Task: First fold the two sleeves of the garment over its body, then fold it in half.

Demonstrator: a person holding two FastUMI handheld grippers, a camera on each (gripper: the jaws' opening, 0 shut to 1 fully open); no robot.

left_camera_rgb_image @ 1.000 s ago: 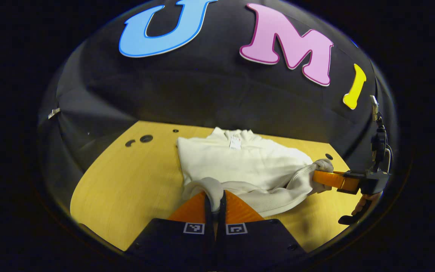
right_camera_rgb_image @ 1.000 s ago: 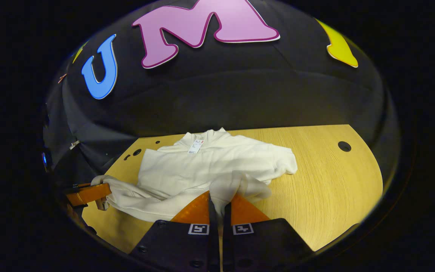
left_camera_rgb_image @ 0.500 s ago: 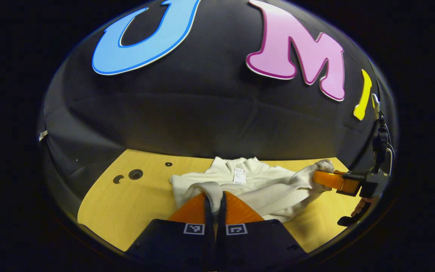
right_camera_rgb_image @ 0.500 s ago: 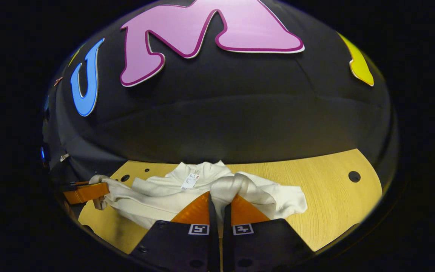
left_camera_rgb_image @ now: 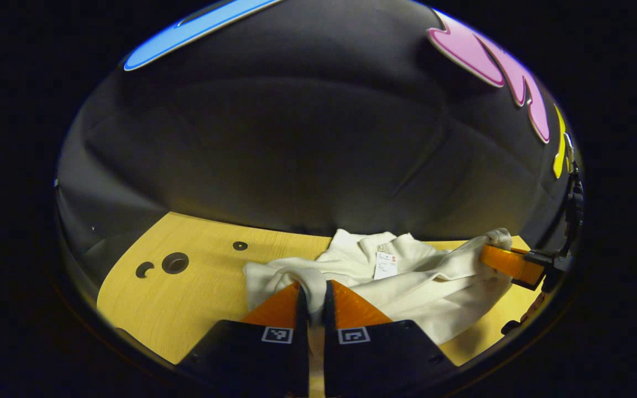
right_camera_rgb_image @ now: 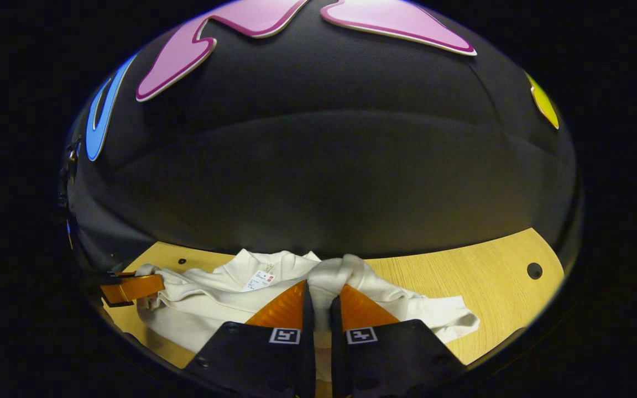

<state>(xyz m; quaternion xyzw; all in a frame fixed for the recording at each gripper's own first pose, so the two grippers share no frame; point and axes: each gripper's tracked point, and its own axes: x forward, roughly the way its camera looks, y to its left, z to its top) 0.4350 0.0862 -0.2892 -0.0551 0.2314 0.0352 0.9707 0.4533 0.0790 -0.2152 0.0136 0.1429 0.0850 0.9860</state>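
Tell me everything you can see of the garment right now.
The garment is a cream, soft knit-looking top with a collar and a white tag at the neck. It lies bunched on the wooden table, its near edge lifted toward the collar. The left gripper and the right gripper each pinch a fold of that edge, both fingers pressing. Its sleeves cannot be made out.

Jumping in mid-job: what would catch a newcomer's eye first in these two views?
The cream garment stands out, bunched on the wooden table near the booth's back wall, its white tag at the collar facing up. Next, each hand-held gripper pinches a fold of it: the left hand-held gripper at the bottom of its own view, the right hand-held gripper likewise, the cloth lifted between them.
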